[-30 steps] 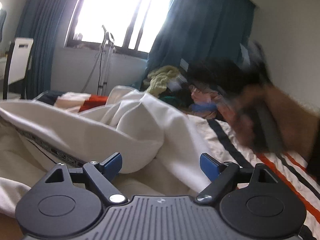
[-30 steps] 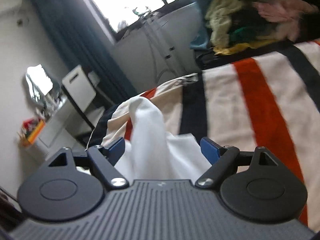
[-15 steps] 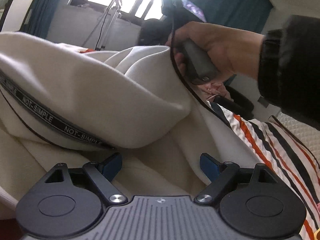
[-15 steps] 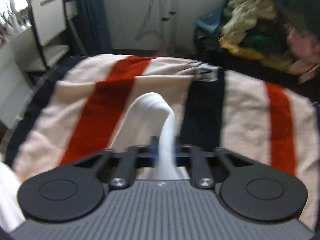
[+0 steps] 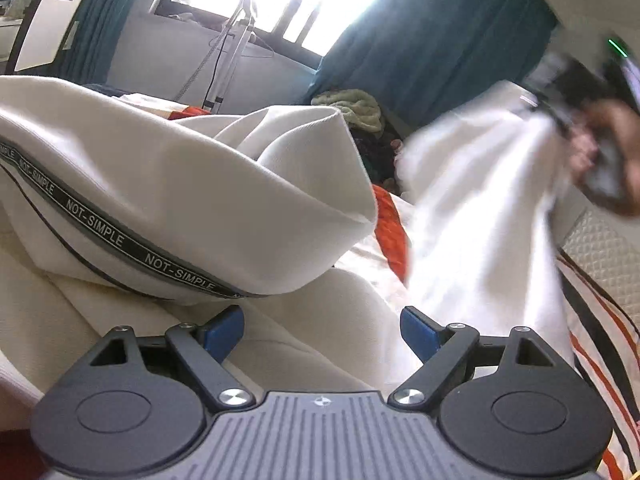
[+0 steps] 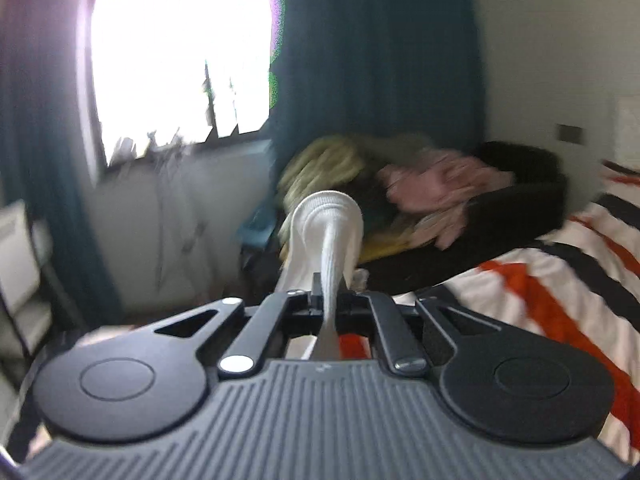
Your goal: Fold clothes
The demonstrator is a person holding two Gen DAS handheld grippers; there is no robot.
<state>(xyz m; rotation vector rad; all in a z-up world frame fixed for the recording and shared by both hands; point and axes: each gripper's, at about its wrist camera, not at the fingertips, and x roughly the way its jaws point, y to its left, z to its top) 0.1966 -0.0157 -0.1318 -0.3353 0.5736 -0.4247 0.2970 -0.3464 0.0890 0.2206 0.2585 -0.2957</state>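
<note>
Right wrist view: our right gripper (image 6: 327,300) has its fingers pressed together on a fold of the white garment (image 6: 326,224), which bulges up in a loop just past the tips. Beyond it we see a heap of clothes (image 6: 404,196) against the dark blue curtain (image 6: 372,60), with the striped bedspread (image 6: 560,280) to the right.

In the left wrist view, our left gripper (image 5: 322,330) has its blue fingertips (image 5: 418,330) spread wide, pinching nothing. The same garment (image 5: 168,184) lies bunched just ahead of them, a black band lettered NOT-SIMPLE (image 5: 96,228) running across it. On the right, a blurred stretch of the cloth rises to our right hand (image 5: 600,152), lifted above the bed.
</note>
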